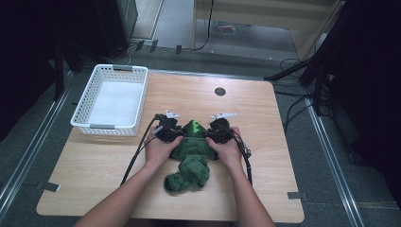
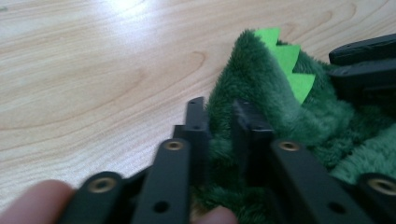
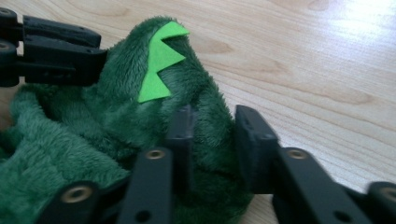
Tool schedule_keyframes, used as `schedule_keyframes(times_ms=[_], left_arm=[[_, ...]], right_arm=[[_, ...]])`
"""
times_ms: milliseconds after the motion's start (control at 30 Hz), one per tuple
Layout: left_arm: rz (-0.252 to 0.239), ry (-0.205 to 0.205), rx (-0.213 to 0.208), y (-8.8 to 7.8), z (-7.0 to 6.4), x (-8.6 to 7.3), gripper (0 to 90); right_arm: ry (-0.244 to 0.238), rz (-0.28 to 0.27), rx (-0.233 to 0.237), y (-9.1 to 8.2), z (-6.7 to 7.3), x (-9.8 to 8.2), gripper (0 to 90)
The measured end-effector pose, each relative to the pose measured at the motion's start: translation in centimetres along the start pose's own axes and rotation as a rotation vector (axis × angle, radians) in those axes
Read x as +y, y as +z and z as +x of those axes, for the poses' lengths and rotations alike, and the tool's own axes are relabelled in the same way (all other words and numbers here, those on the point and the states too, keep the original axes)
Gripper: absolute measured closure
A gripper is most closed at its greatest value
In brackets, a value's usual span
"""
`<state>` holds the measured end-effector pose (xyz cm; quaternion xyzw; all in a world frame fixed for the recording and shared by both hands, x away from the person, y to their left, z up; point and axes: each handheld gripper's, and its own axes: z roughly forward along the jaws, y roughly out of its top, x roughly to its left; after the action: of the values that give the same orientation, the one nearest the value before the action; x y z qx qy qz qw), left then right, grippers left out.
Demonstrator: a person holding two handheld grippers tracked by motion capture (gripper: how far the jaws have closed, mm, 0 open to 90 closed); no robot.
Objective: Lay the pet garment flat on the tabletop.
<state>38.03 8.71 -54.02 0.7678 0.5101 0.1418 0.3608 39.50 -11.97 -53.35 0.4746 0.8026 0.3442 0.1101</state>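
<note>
The green plush garment (image 1: 191, 158), centre frame, is soft and light; each hand-held gripper, left (image 2: 219, 126) and right (image 3: 212, 135), pinches a fleece fold near the spiked ridge.

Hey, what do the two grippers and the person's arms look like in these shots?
Both the left gripper and right gripper are black, with flat-sided fingers studded with brass-coloured rivets. Each carries a pale grey three-cornered plate and trails a black cable. The forearms are bare, no sleeves.

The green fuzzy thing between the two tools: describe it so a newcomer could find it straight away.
On the wooden table, right of the white basket, lies a dark green plush garment near the front edge. Both tools, left and right, pinch its far end. Its bright green zigzag felt spikes set it apart.
</note>
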Motion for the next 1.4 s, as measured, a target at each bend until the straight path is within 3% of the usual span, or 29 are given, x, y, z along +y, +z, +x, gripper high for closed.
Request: schedule_keyframes(times_ms=[67,133,200,233,300,400,500,667,700,733,767,800,933,967,1000,1033,1100,1200,1233,1300,1333,1367,1400], left_arm=[[-0.002,0.004,0.004,0.0,-0.1,-0.1,83.4],[-0.006,0.015,0.005,-0.2,0.0,-0.2,89.2],[-0.003,0.017,-0.002,-0.2,0.2,-0.4,88.9],[-0.007,0.010,-0.001,-0.3,0.3,-0.4,86.6],[-0.006,-0.022,-0.004,-0.4,0.5,-0.4,68.5],[-0.031,-0.065,-0.019,-0.7,1.0,-0.7,50.5],[-0.033,-0.049,-0.035,-0.7,0.9,-0.9,51.0],[-0.022,0.012,-0.040,-0.7,0.0,-1.1,61.0],[-0.019,0.030,-0.030,-0.8,-0.2,-1.2,69.7],[-0.018,0.034,-0.029,-0.8,-0.3,-1.2,69.7],[-0.009,0.058,-0.041,-0.8,-0.6,-1.3,81.0],[-0.010,0.069,-0.037,-0.9,-0.7,-1.3,85.9],[-0.041,0.071,-0.034,-1.7,-0.7,-1.2,89.3],[-0.103,0.079,-0.044,-2.7,-0.5,-1.0,89.4],[-0.103,0.079,-0.044,-2.7,-0.5,-1.0,89.4],[-0.142,0.085,-0.047,-3.3,-0.5,-0.8,89.5],[-0.235,0.124,-0.036,-4.8,-0.7,-0.2,89.5],[-0.223,0.112,-0.035,-4.4,-0.6,0.5,89.2],[-0.180,0.095,-0.026,-3.7,-0.4,0.9,88.5],[-0.144,0.052,0.015,-2.4,0.0,1.5,79.3],[-0.138,-0.016,0.028,-2.0,0.8,1.7,66.3],[-0.143,-0.036,0.024,-2.2,1.1,1.8,60.0],[-0.143,-0.036,0.024,-2.2,1.1,1.8,54.7]], right_arm=[[-0.008,-0.004,0.005,-0.1,-0.1,-0.2,79.2],[-0.022,-0.018,0.023,-0.2,-0.1,-0.6,89.0],[-0.024,-0.023,0.025,-0.3,-0.2,-0.7,89.5],[-0.027,-0.027,0.031,-0.3,-0.3,-0.8,89.5],[-0.010,-0.026,0.052,-0.4,-0.6,-1.0,86.4],[0.028,-0.034,0.078,-0.5,-1.0,-1.1,69.7],[0.018,-0.036,0.063,-0.6,-0.8,-1.2,67.5],[-0.020,-0.082,0.039,-0.7,-0.3,-2.0,77.2],[-0.028,-0.090,0.033,-0.8,-0.1,-2.4,85.5],[-0.028,-0.090,0.033,-0.8,-0.1,-2.4,85.5],[-0.022,-0.093,0.039,-0.8,0.0,-2.5,88.8],[-0.016,-0.092,0.040,-0.8,0.0,-2.5,89.5],[-0.027,-0.117,0.021,-1.2,0.3,-2.6,90.0],[-0.072,-0.196,0.014,-2.3,0.8,-2.5,90.0],[-0.072,-0.196,0.014,-2.3,0.8,-2.5,90.0],[-0.094,-0.287,0.024,-3.9,1.1,-2.2,90.0],[-0.132,-0.383,0.027,-5.5,1.5,-1.8,90.0],[-0.150,-0.412,-0.001,-6.2,1.5,-1.2,90.0],[-0.137,-0.398,-0.009,-6.0,1.3,-0.8,89.4],[-0.064,-0.297,-0.031,-4.4,0.4,-0.2,79.7],[0.038,-0.192,-0.019,-2.7,-1.1,-0.1,64.6],[0.072,-0.186,-0.010,-2.5,-1.6,-0.2,62.2],[0.072,-0.186,-0.010,-2.5,-1.6,-0.2,62.2]])
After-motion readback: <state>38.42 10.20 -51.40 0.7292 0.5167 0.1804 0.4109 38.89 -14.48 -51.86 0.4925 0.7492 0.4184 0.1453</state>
